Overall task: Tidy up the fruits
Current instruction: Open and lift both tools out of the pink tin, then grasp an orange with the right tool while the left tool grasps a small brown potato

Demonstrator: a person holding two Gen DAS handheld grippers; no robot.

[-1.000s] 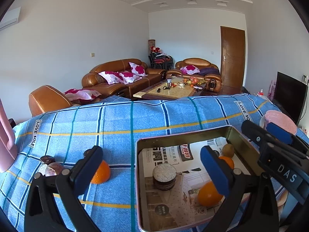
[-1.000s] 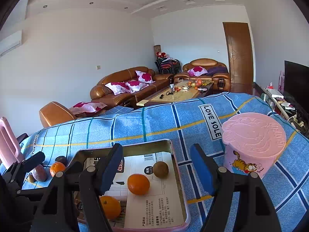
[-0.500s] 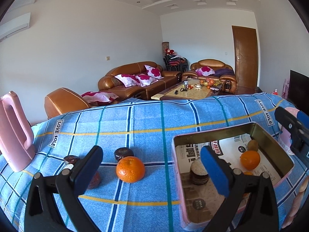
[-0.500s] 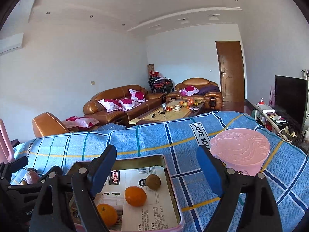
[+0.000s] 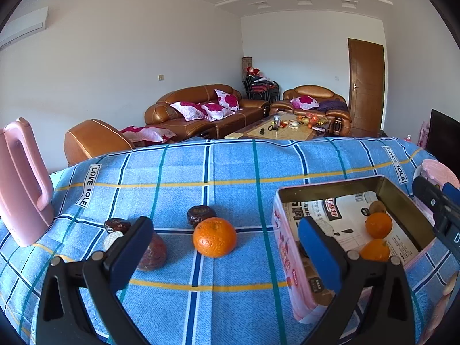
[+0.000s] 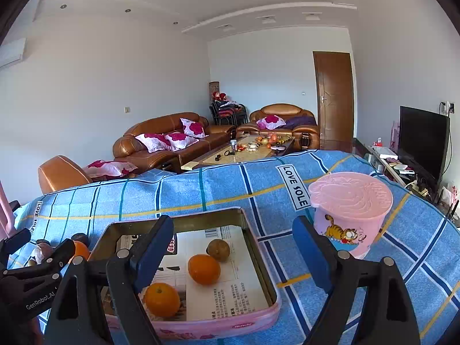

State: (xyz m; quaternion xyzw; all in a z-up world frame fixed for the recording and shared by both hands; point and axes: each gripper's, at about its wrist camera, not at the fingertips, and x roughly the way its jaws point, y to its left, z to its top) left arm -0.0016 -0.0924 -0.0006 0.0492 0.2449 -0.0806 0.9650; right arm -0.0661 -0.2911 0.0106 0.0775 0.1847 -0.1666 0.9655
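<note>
Both tools are wide open and hold nothing – the left gripper faces the orange on the cloth, near the tin with 3 fruits; the right gripper hangs over it

Home living room, brown leather sofas with floral cushions at centre, cluttered coffee table beyond, wooden door right, television far right, air conditioner upper left

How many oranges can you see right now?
3: two oranges in the tin, one near and one further back; one on the cloth left of it. More may be hidden.
</note>
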